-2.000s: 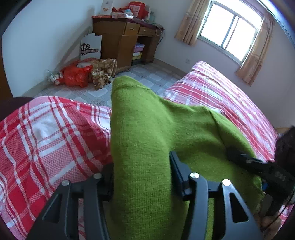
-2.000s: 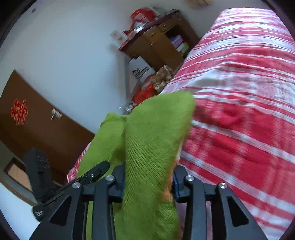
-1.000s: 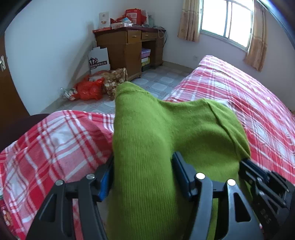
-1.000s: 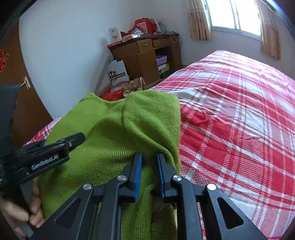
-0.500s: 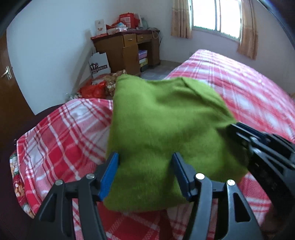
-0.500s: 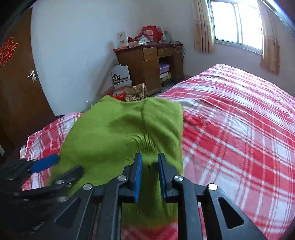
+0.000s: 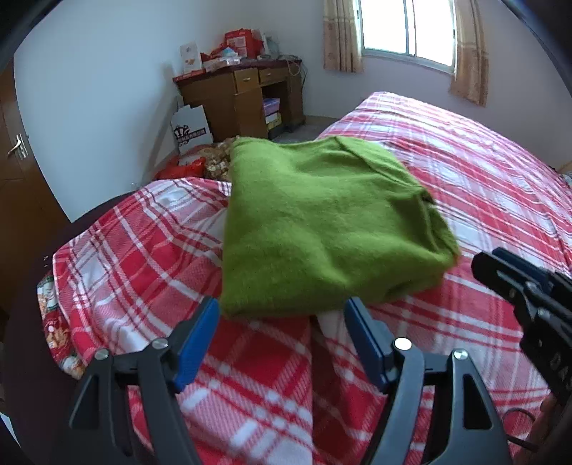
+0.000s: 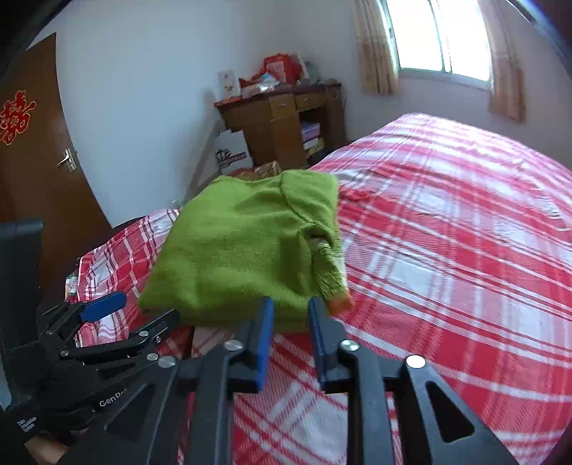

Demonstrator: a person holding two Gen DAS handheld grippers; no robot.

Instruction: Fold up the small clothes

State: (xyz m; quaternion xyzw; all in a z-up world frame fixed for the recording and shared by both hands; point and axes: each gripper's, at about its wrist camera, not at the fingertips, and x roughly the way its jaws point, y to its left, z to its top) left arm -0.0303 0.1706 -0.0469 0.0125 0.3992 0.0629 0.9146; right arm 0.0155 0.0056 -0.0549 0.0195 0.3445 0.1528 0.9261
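- Bedroom with pale walls, a bed (image 7: 482,171) under a red-and-white plaid cover filling most of both views, a wooden desk (image 7: 246,96) at upper centre, a curtained window (image 7: 407,28) at upper right, a brown door (image 8: 32,143) at left of the right wrist view.
- Lying folded on the bed near its corner: a green sweater (image 7: 321,221), a compact squarish bundle, centre of both frames, touching neither tool.
- Left hand-held gripper (image 7: 282,322) at bottom centre of its view: jaws spread wide, nothing between the blue pads, tips just short of the bundle's near edge.
- Right hand-held gripper (image 8: 289,314) at bottom centre of its view: jaws parted by a narrow gap, empty, tips just beside the near right corner, where an orange cuff (image 8: 339,304) pokes out.
- Key relation: bundle straight ahead of both tools, with no clearly longer axis; both about equally close, each at its own near corner.
- Judged: fold looks finished; probably only tidying the loose cuff remains, easiest for the right one.
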